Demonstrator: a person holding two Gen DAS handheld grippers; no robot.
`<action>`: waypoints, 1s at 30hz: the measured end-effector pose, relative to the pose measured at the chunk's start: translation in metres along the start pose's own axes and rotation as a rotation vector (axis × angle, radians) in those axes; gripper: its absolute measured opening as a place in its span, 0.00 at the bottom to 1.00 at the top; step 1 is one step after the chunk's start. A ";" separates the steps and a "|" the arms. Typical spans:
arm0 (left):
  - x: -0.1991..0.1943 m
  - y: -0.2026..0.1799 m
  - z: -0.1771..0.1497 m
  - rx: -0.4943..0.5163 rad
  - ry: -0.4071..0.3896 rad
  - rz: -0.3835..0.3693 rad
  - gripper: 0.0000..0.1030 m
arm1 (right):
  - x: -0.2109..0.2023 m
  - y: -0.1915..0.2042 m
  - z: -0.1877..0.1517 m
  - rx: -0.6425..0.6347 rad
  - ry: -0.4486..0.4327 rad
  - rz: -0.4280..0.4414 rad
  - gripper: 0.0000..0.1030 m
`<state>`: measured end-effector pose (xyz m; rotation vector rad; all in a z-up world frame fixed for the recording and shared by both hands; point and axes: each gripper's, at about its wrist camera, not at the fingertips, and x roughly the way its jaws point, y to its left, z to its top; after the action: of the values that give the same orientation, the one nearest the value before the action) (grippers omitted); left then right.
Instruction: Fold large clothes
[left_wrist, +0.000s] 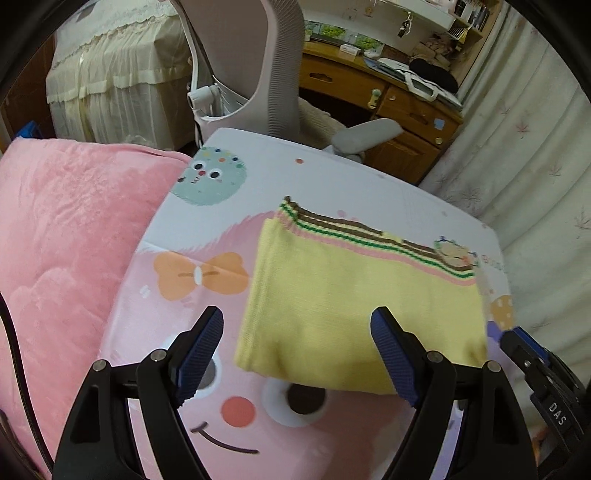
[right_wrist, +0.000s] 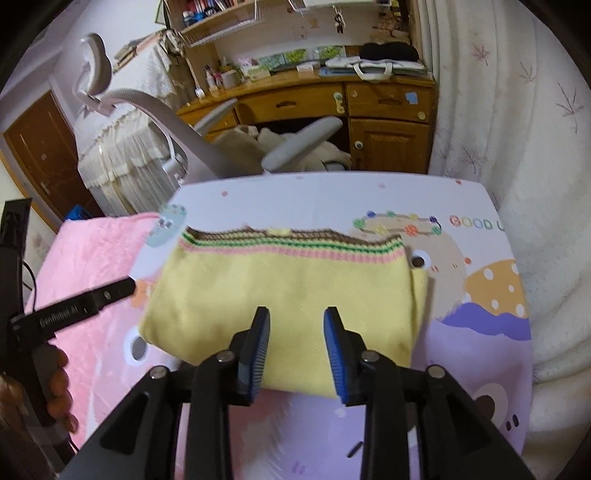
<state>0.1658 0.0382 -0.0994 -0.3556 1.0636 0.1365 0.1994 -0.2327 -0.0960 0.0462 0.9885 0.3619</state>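
Because the folding looks almost done, both grippers hang above the cloth with nothing between their blue pads. Closest in the left wrist view, the left gripper (left_wrist: 297, 330) has its jaws spread wide, and they hold nothing. The near left corner of the yellow sweater (left_wrist: 354, 306) shows in the gap, lying lower down on the table. In the right wrist view, the right gripper (right_wrist: 297, 332) has its jaws partly apart, and they are empty too. The sweater's near edge lies under and just past them, not touching the pads.

The sweater is folded into a neat block and lies flat on the cartoon table top (right_wrist: 480, 332). That looks like a good spot to leave it. Its striped band (right_wrist: 291, 243) of brown, green and pink is on the far side, away from the jaws.

A pink blanket (left_wrist: 66, 240) lies beside the table on the left. Farther back stand a grey chair (left_wrist: 273, 74) and a wooden desk (right_wrist: 369, 99).
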 end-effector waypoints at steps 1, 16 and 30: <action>-0.002 -0.001 -0.002 -0.008 0.003 -0.010 0.79 | -0.001 0.001 0.002 0.003 -0.010 0.008 0.30; 0.037 0.015 -0.049 -0.103 0.124 -0.060 0.79 | 0.016 0.014 -0.013 -0.006 -0.082 0.040 0.30; 0.084 0.036 -0.082 -0.264 0.174 -0.289 0.79 | 0.065 0.033 -0.034 -0.095 -0.034 -0.007 0.22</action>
<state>0.1283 0.0384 -0.2165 -0.7665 1.1555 -0.0138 0.1943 -0.1858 -0.1605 -0.0375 0.9366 0.4001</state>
